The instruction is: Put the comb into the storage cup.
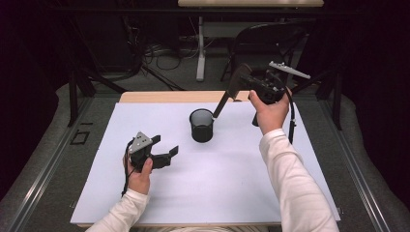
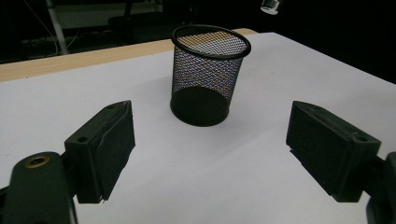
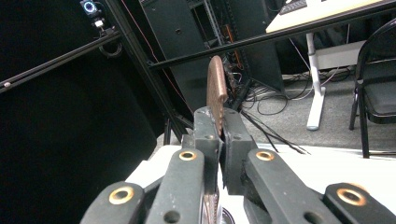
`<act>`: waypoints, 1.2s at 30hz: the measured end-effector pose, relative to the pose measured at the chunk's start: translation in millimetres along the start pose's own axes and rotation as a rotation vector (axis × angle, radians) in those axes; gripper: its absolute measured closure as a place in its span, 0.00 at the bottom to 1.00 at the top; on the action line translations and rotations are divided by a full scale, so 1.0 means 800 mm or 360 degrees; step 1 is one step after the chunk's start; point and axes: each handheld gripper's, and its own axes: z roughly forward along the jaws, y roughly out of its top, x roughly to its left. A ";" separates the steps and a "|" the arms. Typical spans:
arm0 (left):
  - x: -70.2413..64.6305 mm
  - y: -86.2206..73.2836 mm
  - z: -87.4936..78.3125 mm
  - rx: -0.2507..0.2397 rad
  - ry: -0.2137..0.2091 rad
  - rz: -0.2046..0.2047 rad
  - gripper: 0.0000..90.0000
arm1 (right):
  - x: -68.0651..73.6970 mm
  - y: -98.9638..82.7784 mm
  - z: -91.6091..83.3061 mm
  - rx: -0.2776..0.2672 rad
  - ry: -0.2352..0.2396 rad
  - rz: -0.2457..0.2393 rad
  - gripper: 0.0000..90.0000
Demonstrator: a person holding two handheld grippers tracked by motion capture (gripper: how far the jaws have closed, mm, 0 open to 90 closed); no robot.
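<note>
A black mesh cup [image 1: 201, 125] stands upright near the middle of the white table sheet [image 1: 217, 183]. My right gripper [image 1: 244, 77] is raised above the table's far edge, behind and to the right of the cup, and is shut on the flat brown head of a spatula [image 1: 236, 81]. The spatula's dark handle slants down towards the cup's rim. In the right gripper view the brown head [image 3: 216, 88] sticks up between the closed jaws of my right gripper [image 3: 222, 135]. My left gripper [image 1: 166, 145] rests low at the left, open and holding nothing. The left gripper view shows my left gripper [image 2: 210, 144] facing the cup [image 2: 209, 79].
A strip of wooden tabletop [image 1: 169, 96] shows beyond the sheet's far edge. Behind the table are a black chair [image 1: 261, 36], a white desk leg [image 1: 200, 48], floor cables and dark frame bars. A black post [image 1: 73, 92] stands at the left.
</note>
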 end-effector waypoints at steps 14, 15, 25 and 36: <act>0.002 0.000 0.000 -0.0011 0.0011 -0.0013 0.18 | -0.003 -0.010 0.026 0.0023 -0.0002 0.0042 0.98; 0.002 0.000 0.000 -0.0012 0.0011 -0.0016 0.18 | -0.004 -0.011 0.027 0.0025 -0.0003 0.0047 0.98; 0.005 -0.001 -0.001 -0.0023 0.0032 -0.0031 0.18 | -0.009 -0.018 0.044 0.0050 -0.0016 0.0057 0.98; 0.003 -0.002 0.000 -0.0022 0.0022 -0.0007 0.18 | -0.004 -0.026 0.054 0.0054 -0.0044 0.0040 0.98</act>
